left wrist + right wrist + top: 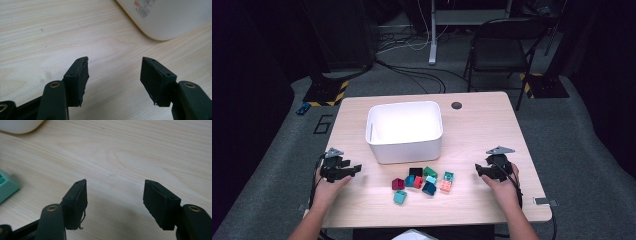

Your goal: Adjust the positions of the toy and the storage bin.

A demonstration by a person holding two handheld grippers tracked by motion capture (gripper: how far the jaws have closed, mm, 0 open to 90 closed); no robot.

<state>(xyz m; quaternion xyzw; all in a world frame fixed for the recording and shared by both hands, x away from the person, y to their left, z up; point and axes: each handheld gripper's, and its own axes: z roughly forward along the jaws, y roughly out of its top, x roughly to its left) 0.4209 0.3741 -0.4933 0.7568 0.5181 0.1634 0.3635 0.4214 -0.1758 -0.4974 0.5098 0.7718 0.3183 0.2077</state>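
Blocks (422, 182): loose cluster on the table (492, 130), just in front of the white bin (404, 131).
Left gripper (354, 169): I hold it spread, empty, blocks to its right.
Right gripper (479, 170): spread, empty; nearer, orange block (445, 186) closest.

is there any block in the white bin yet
No, the bin looks bare inside in the high view, and the blocks lie on the table before it.

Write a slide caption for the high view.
Two open grippers flank small coloured blocks before a white tub.
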